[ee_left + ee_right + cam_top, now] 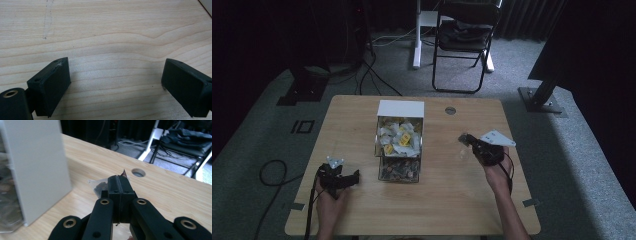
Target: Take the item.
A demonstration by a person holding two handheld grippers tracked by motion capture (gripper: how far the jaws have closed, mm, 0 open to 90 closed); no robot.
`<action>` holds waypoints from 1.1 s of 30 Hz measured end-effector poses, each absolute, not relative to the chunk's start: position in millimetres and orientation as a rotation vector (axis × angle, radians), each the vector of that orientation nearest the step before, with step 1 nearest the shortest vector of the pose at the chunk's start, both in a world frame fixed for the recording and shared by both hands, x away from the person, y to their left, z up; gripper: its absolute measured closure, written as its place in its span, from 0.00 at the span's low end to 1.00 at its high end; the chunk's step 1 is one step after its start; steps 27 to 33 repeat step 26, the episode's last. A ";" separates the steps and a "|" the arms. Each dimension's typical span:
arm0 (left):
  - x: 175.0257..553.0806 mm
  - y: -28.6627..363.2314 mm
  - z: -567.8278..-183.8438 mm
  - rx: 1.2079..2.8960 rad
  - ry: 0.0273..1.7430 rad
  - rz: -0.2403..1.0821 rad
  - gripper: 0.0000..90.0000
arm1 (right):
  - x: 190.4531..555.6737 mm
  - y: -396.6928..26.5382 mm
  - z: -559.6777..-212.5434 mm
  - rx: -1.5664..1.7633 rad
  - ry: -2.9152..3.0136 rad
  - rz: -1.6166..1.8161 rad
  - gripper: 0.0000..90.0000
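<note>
Right gripper (465, 140) near right edge of table (447, 200), raised off the wood, jaws fully closed on a small clear tea bag (98, 186) with dark contents. Bag pokes out past the jaw tips in the right gripper view, just beside the white-walled organizer box (399, 140). Left gripper (354, 176) low by front-left corner of table, jaws spread wide, nothing between them, bare wood underneath. Box at table centre toward the back edge: white and yellow sachets in upper compartment, darker packets in lower clear compartment. Grommet hole (450, 110) near back edge.
</note>
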State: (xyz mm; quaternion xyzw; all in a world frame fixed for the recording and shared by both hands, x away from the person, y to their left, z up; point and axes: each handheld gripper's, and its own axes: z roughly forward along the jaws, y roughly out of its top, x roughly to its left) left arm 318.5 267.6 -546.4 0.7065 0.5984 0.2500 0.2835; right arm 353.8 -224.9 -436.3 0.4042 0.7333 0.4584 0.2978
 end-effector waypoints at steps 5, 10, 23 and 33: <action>318.5 267.6 -546.4 1.891 1.602 0.669 0.10 | 365.6 -230.9 -440.0 1.138 1.941 1.183 0.88; 318.5 267.6 -546.4 1.890 1.602 0.669 0.10 | 366.4 -236.1 -443.2 1.188 1.927 1.239 0.43; 318.5 267.7 -546.5 1.893 1.599 0.671 0.10 | 356.8 -235.4 -468.0 1.224 1.990 1.192 0.23; 318.5 267.8 -546.5 1.893 1.599 0.671 0.10 | 356.2 -236.9 -471.1 1.236 1.990 1.193 0.23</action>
